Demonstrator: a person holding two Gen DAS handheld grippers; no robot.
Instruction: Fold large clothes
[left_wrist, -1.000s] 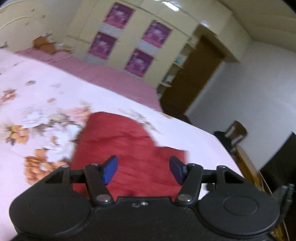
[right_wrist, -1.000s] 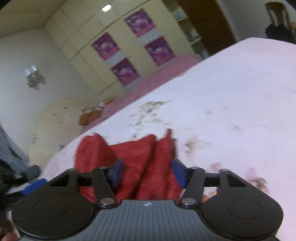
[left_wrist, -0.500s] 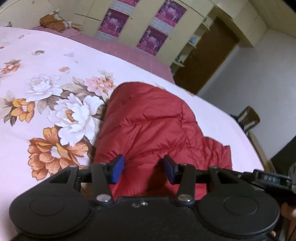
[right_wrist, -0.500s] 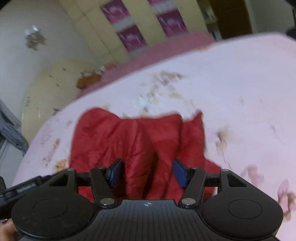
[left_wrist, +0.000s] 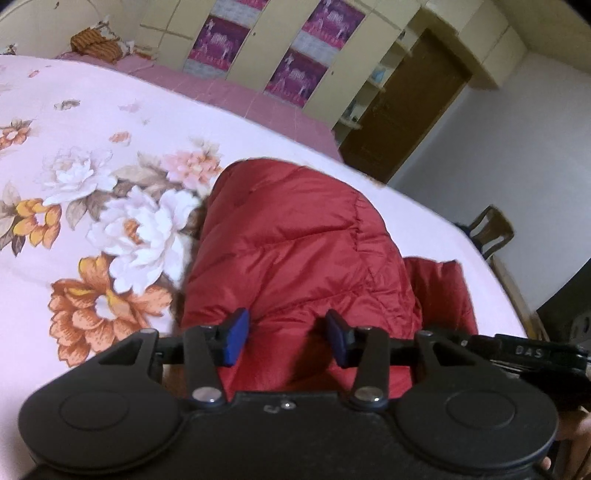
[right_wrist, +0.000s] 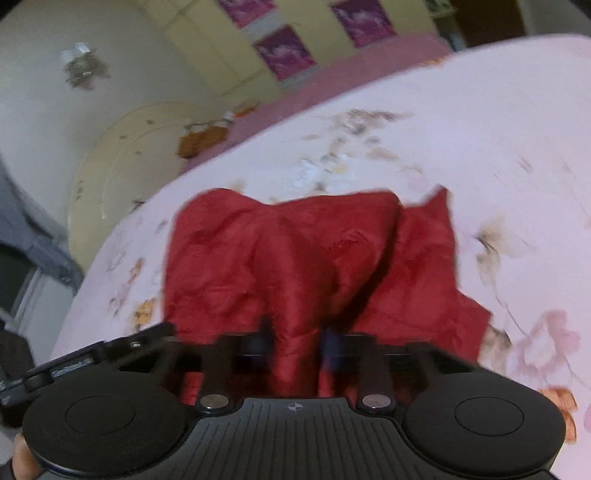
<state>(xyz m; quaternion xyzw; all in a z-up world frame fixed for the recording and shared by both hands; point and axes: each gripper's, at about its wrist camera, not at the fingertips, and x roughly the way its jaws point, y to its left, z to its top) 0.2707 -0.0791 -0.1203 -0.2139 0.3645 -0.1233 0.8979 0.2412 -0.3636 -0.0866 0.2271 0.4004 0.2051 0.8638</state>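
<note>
A red quilted down jacket (left_wrist: 295, 258) lies on the pink floral bedspread (left_wrist: 92, 206). My left gripper (left_wrist: 286, 339) is over the jacket's near edge with its blue pads (left_wrist: 236, 332) apart, the red fabric between them. In the right wrist view the jacket (right_wrist: 295, 258) lies bunched in folds, and my right gripper (right_wrist: 295, 343) has its fingers closed in on a ridge of the red fabric; the view is blurred by motion. The right gripper's body also shows at the right edge of the left wrist view (left_wrist: 524, 350).
The bed fills most of both views. Behind it are a cream wardrobe with purple posters (left_wrist: 295, 70), a brown door (left_wrist: 399, 107) and a wooden chair (left_wrist: 491, 229) by the white wall. An orange cushion (left_wrist: 96, 44) lies at the bed's head.
Both grippers have tipped down and come closer to the jacket. The right gripper's fingers have closed in from wide open onto a fold of it. The left fingers have narrowed a little.
</note>
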